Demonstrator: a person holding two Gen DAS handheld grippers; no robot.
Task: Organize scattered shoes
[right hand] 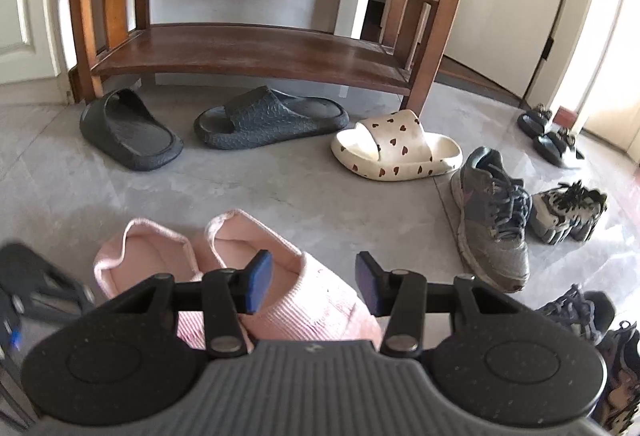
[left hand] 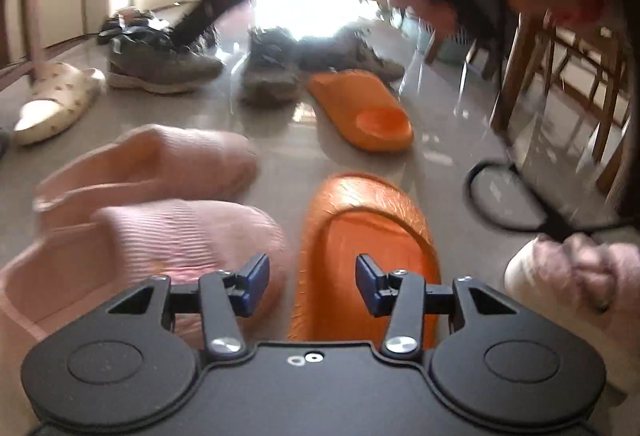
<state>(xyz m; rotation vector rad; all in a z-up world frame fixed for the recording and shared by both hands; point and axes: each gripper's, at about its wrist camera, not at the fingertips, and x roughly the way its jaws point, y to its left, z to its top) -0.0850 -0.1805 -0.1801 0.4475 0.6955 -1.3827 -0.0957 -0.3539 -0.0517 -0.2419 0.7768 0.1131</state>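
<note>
2 grippers: left (left hand: 312, 285) fingers apart, empty | right (right hand: 313, 283) likewise | no legible writing

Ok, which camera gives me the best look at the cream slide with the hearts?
The right wrist view. There the cream heart-print slide lies sharp, whole and unblocked on the floor in front of the wooden shelf. The left wrist view catches it only at the far left edge, motion-blurred, with the print barely readable.
</note>
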